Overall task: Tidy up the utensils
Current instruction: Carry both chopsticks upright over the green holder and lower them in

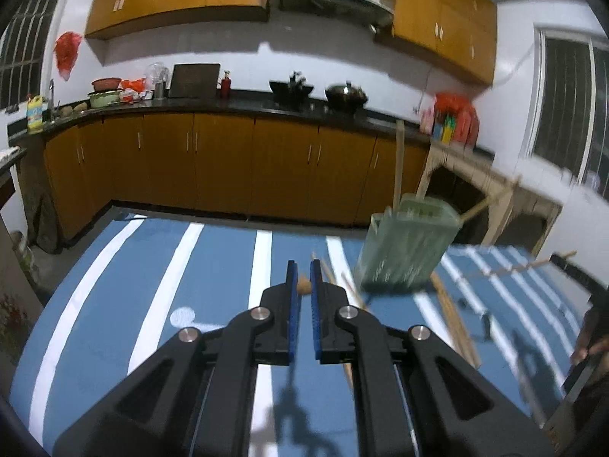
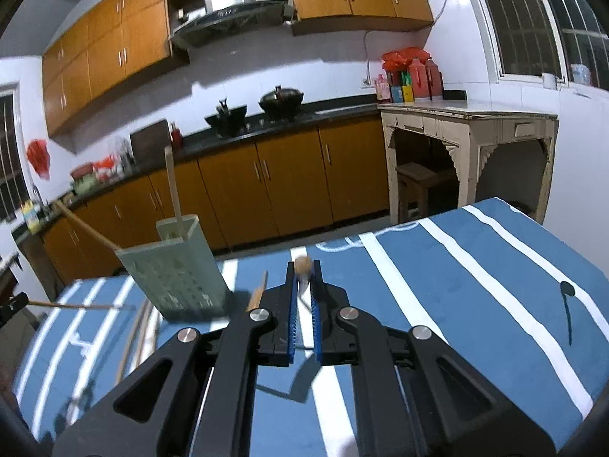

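A pale green perforated utensil holder stands on the blue striped tablecloth, with wooden sticks rising from it; it also shows in the right wrist view. Loose wooden chopsticks lie on the cloth beside it. My left gripper is nearly shut, with a small brown wooden tip between its blue pads. My right gripper is shut on a wooden-ended utensil, held above the cloth right of the holder. A wooden stick lies just left of it.
Orange kitchen cabinets and a dark counter with woks stand behind the table. A cream side table stands at the right. The other gripper shows at the right edge of the left wrist view. The far table edge is close.
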Demonstrator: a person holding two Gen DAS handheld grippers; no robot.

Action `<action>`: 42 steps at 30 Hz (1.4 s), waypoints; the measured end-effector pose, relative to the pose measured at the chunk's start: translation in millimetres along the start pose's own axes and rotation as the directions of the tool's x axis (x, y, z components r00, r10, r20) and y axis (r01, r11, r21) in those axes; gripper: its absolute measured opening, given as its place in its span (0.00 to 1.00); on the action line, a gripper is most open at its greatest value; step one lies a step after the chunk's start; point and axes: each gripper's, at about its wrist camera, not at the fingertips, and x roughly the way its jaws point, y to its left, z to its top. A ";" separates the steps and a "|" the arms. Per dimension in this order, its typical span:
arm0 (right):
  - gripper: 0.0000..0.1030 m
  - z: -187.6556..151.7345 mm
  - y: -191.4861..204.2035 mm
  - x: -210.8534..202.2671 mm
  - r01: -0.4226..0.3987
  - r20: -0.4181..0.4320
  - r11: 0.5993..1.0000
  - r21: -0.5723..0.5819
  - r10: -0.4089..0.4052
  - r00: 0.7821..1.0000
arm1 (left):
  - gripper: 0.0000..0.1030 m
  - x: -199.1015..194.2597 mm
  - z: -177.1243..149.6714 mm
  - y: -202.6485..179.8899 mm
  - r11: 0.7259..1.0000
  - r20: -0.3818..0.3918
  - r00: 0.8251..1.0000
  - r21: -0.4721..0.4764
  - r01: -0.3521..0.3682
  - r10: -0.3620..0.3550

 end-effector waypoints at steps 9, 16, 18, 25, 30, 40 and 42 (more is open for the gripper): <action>0.07 14.8 4.4 -1.7 -0.048 0.032 0.999 0.021 0.047 0.998 | 0.07 -6.7 17.0 3.8 0.999 0.044 0.999 -0.040 0.001 0.001; 0.07 30.7 14.3 -15.2 -0.119 0.056 0.993 0.013 0.119 0.991 | 0.07 -14.9 27.9 -3.4 1.000 0.062 0.998 -0.024 0.018 -0.016; 0.07 37.9 18.5 -21.3 -0.145 0.064 0.989 0.013 0.143 0.988 | 0.07 -19.0 33.7 -4.6 0.999 0.074 0.997 -0.018 0.029 -0.027; 0.07 54.9 36.2 -33.2 -0.243 0.055 0.970 0.013 0.242 0.969 | 0.07 -30.8 50.2 -20.5 0.998 0.106 0.993 0.011 0.056 -0.057; 0.07 67.4 55.3 -39.9 -0.314 0.075 0.949 0.003 0.313 0.947 | 0.07 -40.3 65.0 -36.1 0.994 0.134 0.985 0.013 0.110 -0.111; 0.07 111.7 93.2 -44.2 -0.325 0.239 0.943 -0.074 0.333 0.912 | 0.07 -63.1 124.0 -90.8 0.985 0.312 0.934 0.044 0.168 -0.174; 0.07 114.8 95.2 -38.4 -0.306 0.259 0.949 -0.080 0.316 0.912 | 0.07 -63.4 135.3 -98.6 0.985 0.349 0.921 0.031 0.172 -0.172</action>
